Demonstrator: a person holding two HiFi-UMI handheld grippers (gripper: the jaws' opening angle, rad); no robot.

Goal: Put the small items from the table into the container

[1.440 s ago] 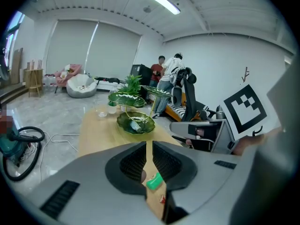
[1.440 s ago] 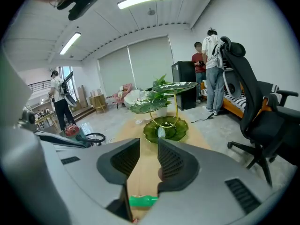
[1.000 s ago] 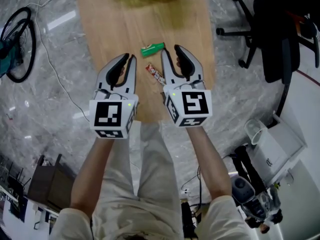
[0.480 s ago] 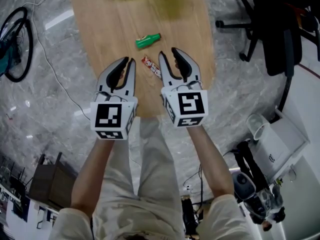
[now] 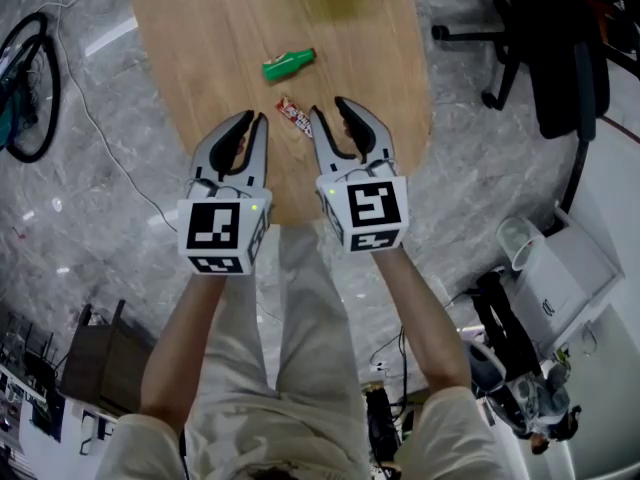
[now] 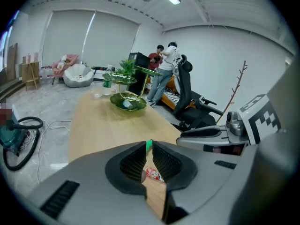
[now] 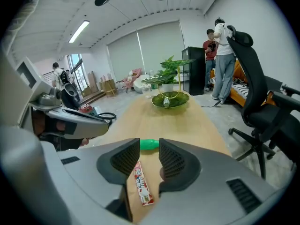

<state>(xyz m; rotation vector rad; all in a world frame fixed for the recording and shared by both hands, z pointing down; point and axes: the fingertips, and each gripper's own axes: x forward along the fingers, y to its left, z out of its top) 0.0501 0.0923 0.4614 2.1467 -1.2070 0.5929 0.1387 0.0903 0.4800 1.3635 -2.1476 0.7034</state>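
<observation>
Two handheld tongs hover over the near end of a wooden table (image 5: 220, 28). The left tongs (image 5: 252, 120) are slightly open and empty. The right tongs (image 5: 330, 110) are open, gripping nothing. A red candy bar (image 5: 293, 115) lies between both tips. A green bottle (image 5: 288, 64) lies at twelve o'clock, with the green bowl (image 7: 170, 100) beyond it.

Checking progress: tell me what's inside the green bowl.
The bowl holds one small pale item, too far off to identify. The near rim covers part of the bowl's bottom, so anything lying there cannot be seen.
</observation>
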